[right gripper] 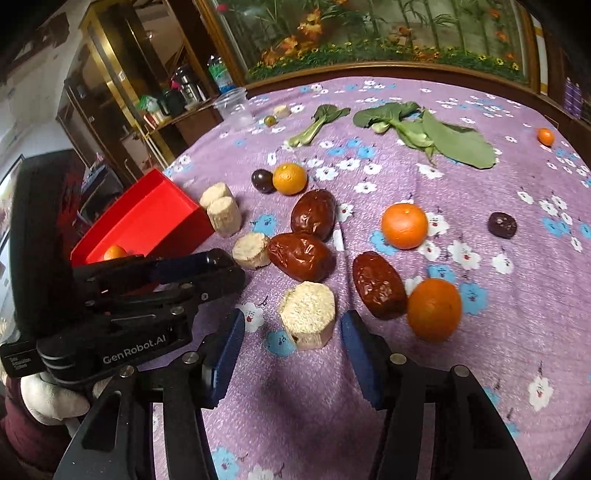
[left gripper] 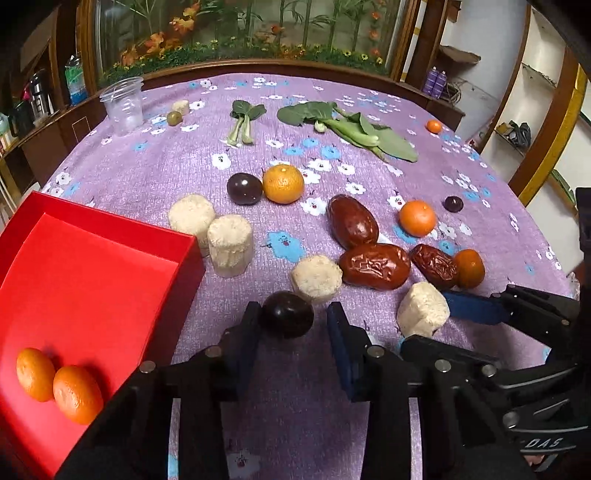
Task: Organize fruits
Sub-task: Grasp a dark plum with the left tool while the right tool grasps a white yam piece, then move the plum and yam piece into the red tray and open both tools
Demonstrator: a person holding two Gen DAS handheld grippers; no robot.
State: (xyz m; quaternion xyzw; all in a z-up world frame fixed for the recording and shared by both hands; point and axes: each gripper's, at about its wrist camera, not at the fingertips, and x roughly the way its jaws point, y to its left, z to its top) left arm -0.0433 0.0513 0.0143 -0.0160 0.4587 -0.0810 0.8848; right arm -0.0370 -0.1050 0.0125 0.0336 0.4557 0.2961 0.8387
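Fruit sorting on bench (left gripper: 147,173), both hand-held grippers spread
L hand-held gripper (left gripper: 291,325) straddles dark plum (left gripper: 287,319), not pinching; R hand-held gripper (right gripper: 293,332) flanks pale cut chunk (right gripper: 308,314), near-centre. Red tray (left gripper: 92,266) at left w/ two oranges (left gripper: 59,384)

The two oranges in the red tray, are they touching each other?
Touching. In the left wrist view the two oranges lie side by side in the red tray, their skins meeting with no tray floor showing between them.

A worktop (left gripper: 155,177) under purple flowered cloth; behind it a wood-framed glass case (left gripper: 236,33) of artificial plants; white wall shelves (left gripper: 532,110) at right.
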